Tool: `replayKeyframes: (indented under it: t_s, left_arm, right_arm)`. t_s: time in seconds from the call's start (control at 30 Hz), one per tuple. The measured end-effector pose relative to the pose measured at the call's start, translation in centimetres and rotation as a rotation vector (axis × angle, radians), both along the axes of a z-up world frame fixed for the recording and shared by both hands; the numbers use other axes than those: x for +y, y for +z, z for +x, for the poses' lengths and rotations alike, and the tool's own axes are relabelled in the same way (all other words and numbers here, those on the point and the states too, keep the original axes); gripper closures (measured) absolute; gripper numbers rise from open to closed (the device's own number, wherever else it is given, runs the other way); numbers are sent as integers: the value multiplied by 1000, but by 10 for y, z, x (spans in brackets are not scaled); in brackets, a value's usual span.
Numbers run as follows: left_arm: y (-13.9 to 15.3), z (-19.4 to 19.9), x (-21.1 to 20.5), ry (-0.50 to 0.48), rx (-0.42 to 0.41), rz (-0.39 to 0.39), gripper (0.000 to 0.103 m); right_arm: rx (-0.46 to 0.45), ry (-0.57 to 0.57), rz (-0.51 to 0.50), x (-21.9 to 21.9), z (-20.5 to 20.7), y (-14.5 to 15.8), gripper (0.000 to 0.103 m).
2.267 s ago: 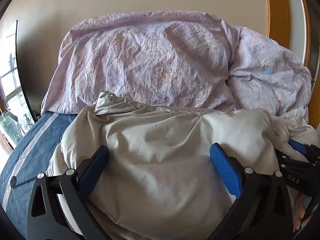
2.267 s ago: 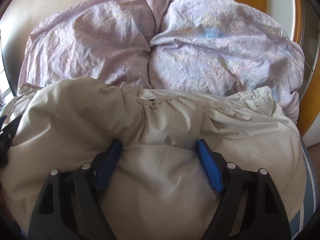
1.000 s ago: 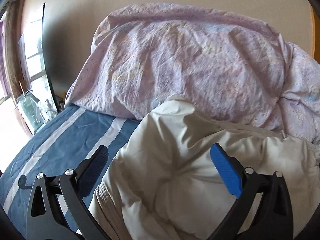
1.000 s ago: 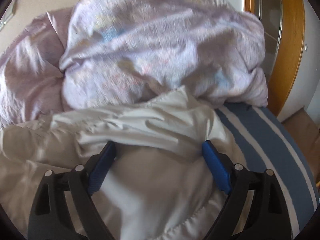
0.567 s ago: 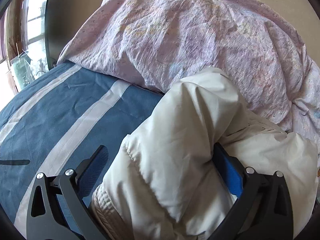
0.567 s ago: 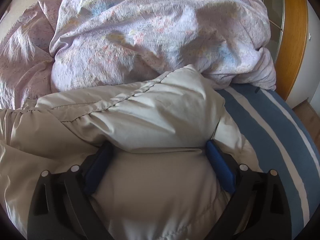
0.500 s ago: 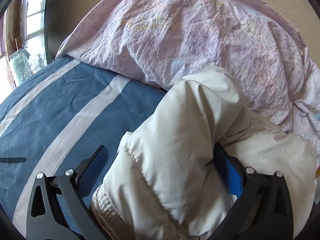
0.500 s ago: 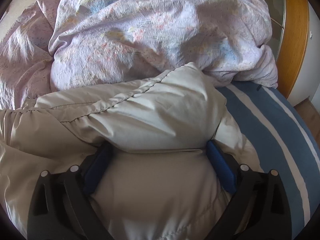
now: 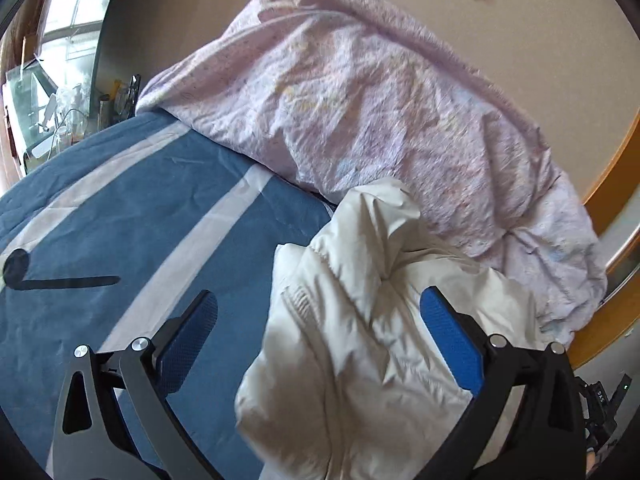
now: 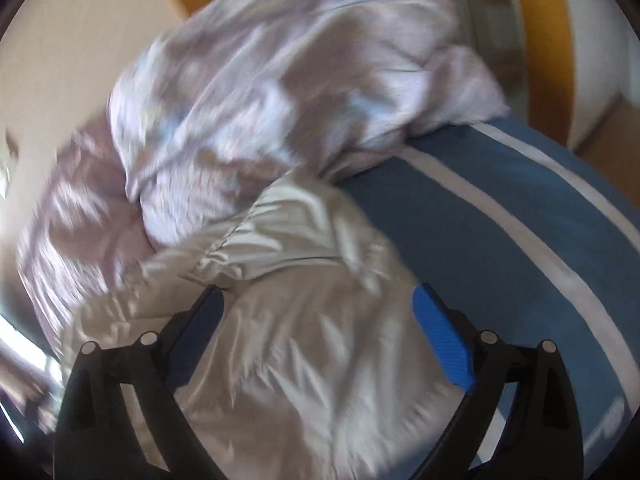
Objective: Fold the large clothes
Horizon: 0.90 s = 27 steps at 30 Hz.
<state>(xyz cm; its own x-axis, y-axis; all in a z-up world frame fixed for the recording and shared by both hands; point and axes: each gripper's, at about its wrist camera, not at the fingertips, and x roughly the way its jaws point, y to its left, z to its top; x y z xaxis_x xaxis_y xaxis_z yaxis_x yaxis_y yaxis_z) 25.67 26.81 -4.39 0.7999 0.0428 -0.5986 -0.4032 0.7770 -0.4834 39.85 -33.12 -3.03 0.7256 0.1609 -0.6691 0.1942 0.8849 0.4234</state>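
Note:
A cream puffy jacket [image 9: 360, 332] lies bunched on the blue striped bed cover [image 9: 132, 216]. My left gripper [image 9: 320, 332] is open over the jacket's left edge, its left finger above the cover and its right finger above the jacket. In the right wrist view, which is blurred, the same jacket [image 10: 288, 320] lies under my open right gripper [image 10: 316, 328], and nothing is held between its fingers.
A crumpled lilac duvet [image 9: 380, 92] is heaped against the wall behind the jacket; it also shows in the right wrist view [image 10: 248, 92]. A cluttered windowsill [image 9: 60, 112] is at far left. Wooden trim [image 10: 560, 32] stands at right.
Both grippers have lifted off the jacket and swung outward, the left one to the left and the right one to the right. More blue bed cover shows in both views.

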Motion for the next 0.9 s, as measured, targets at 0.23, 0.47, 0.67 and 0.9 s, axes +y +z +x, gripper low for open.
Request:
replayKeyframes:
  t_s: [0.23, 0.47, 0.67, 0.9]
  left_arm:
    - [-12, -52, 14, 14, 16, -106, 1]
    - [-41, -50, 1, 5, 60, -227, 2]
    - [-54, -28, -14, -7, 87, -288, 12]
    - [-66, -14, -22, 8, 79, -346, 25]
  right_arm:
    - [110, -51, 248, -48, -43, -26, 9]
    - [224, -37, 425, -37, -46, -70, 15]
    - [214, -20, 467, -27, -37, -82, 21]
    - [185, 5, 469, -18, -29, -86, 32]
